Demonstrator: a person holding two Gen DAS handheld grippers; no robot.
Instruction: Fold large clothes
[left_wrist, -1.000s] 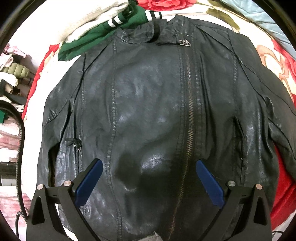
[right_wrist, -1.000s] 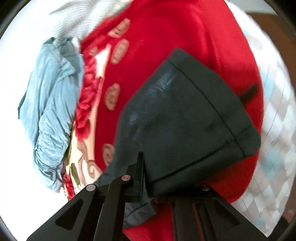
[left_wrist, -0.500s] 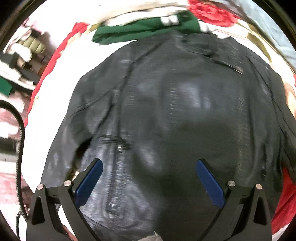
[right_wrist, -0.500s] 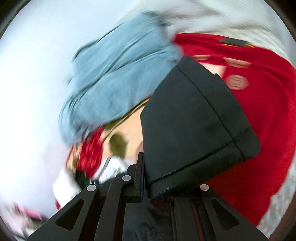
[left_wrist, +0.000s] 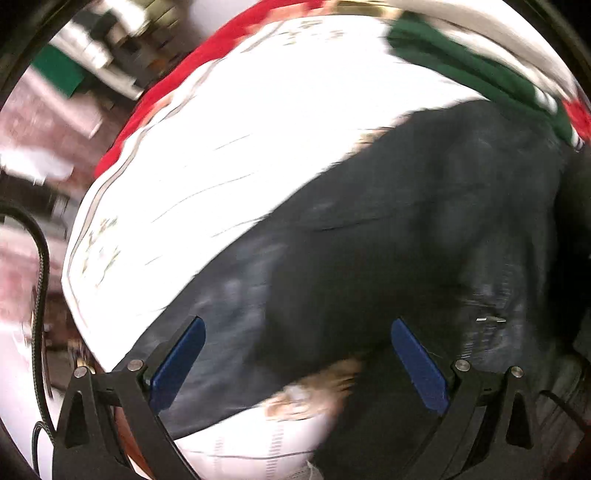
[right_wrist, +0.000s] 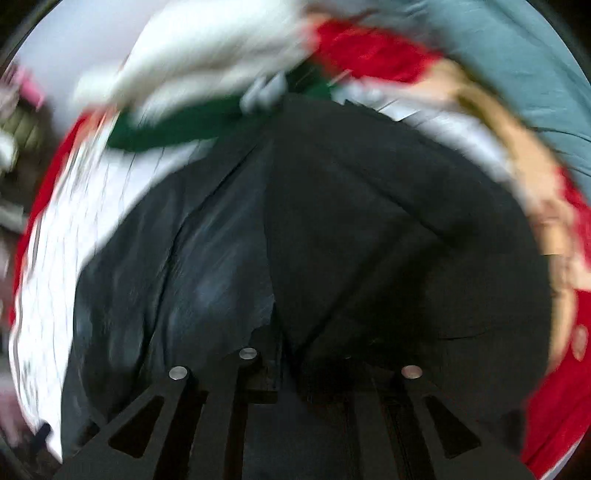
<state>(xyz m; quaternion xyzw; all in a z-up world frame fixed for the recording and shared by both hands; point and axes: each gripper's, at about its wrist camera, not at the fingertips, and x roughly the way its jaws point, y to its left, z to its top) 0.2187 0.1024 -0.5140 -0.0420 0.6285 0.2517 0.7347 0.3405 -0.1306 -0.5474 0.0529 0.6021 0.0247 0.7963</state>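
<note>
A black leather jacket (left_wrist: 388, 236) lies on a white, red-edged bedspread (left_wrist: 229, 147). My left gripper (left_wrist: 299, 354) is open, its blue pads (left_wrist: 177, 362) spread above the jacket's left side. My right gripper (right_wrist: 291, 369) is shut on the jacket's sleeve (right_wrist: 388, 221), which is drawn over the jacket body (right_wrist: 192, 266). Both views are motion-blurred.
A green garment (left_wrist: 480, 74) and a white one (right_wrist: 207, 55) lie beyond the collar. A blue-grey garment (right_wrist: 517, 66) lies at the far right. Clutter (left_wrist: 92, 55) stands off the bed's left side. A black cable (left_wrist: 40, 258) hangs at the left.
My right gripper has swung the sleeve from over the red blanket across onto the jacket body. My left gripper has moved left, toward the jacket's left edge.
</note>
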